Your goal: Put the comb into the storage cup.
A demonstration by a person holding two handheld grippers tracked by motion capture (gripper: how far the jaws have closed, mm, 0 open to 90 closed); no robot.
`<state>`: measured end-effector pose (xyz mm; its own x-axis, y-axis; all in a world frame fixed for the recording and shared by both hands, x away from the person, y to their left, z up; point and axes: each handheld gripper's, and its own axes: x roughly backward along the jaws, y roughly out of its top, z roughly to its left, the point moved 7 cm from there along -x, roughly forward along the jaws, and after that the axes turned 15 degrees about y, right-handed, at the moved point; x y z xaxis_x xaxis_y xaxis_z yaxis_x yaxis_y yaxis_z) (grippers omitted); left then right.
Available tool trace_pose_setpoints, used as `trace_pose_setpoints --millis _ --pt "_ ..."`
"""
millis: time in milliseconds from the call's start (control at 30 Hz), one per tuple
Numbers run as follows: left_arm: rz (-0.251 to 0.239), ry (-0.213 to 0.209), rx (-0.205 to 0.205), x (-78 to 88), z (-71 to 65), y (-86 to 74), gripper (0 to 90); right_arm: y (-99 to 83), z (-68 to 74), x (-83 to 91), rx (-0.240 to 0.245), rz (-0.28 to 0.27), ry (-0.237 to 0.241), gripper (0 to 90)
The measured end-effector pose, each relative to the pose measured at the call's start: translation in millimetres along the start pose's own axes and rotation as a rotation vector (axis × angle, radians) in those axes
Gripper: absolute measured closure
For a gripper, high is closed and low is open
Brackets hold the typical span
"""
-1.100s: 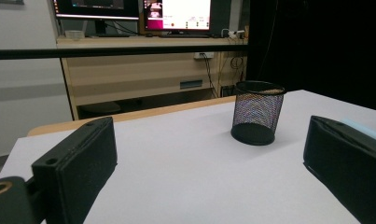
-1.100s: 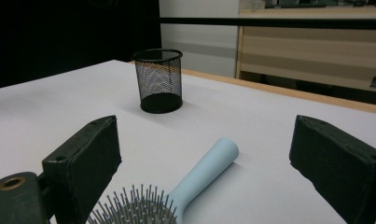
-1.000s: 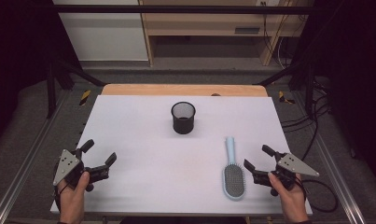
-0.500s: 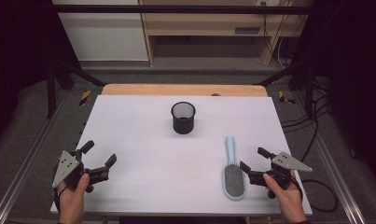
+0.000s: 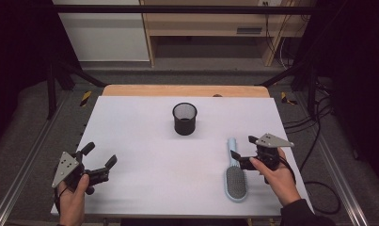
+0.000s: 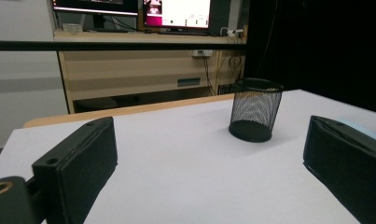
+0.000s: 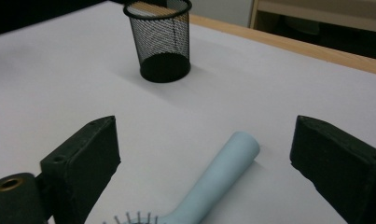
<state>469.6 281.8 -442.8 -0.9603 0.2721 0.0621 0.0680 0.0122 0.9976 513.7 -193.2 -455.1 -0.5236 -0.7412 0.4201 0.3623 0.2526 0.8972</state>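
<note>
A light blue hairbrush [image 5: 234, 175] lies bristles up on the white table [image 5: 140, 136], right of centre, its handle pointing away from me. My right gripper [image 5: 242, 147] is open and hovers just right of the handle. In the right gripper view the handle [image 7: 223, 177] lies low between the wide-apart jaws of that gripper [image 7: 206, 140]. A black mesh cup [image 5: 184, 118] stands upright at mid-table, farther back, and appears as the cup [image 7: 161, 39] and the cup [image 6: 255, 109]. My left gripper [image 5: 101, 154] is open near the front left corner, with nothing between its jaws [image 6: 209, 149].
A wooden strip [image 5: 185, 90] borders the table's far edge. Behind it stand a wooden shelf unit [image 5: 210, 28] and a white cabinet [image 5: 102, 33]. Cables [image 5: 314, 127] trail on the floor at the right. Monitors [image 6: 176, 9] sit on a far desk.
My right gripper has moved left and forward, from the table's right edge up to the brush handle. The left gripper, brush and cup have stayed put.
</note>
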Motion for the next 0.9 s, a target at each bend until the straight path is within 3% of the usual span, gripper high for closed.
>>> trace_pose_setpoints --millis 200,333,500,600,700,900 --pt "-0.006 0.005 0.044 0.5 4.8 1.9 2.8 9.0 -9.2 -14.7 0.002 0.081 0.003 10.8" --pt "-0.003 0.006 0.039 0.1 4.8 1.1 2.8 11.6 -14.4 -19.4 -0.001 0.103 -0.012 12.6" --pt "0.004 0.022 0.001 -0.7 5.2 -0.8 2.9 11.3 -23.3 -31.6 -0.021 0.164 -0.027 18.6" --pt "0.007 0.034 -0.023 1.3 7.2 -1.3 2.9 12.3 -25.9 -35.5 -0.034 0.16 -0.027 30.0" --pt "0.001 0.041 -0.019 1.2 9.8 -0.9 2.9 9.4 -28.0 -38.8 -0.039 0.178 -0.024 40.7" --pt "0.008 0.039 -0.024 -1.4 9.5 -0.4 2.9 1.1 -32.0 -43.9 -0.046 0.243 -0.042 63.8"
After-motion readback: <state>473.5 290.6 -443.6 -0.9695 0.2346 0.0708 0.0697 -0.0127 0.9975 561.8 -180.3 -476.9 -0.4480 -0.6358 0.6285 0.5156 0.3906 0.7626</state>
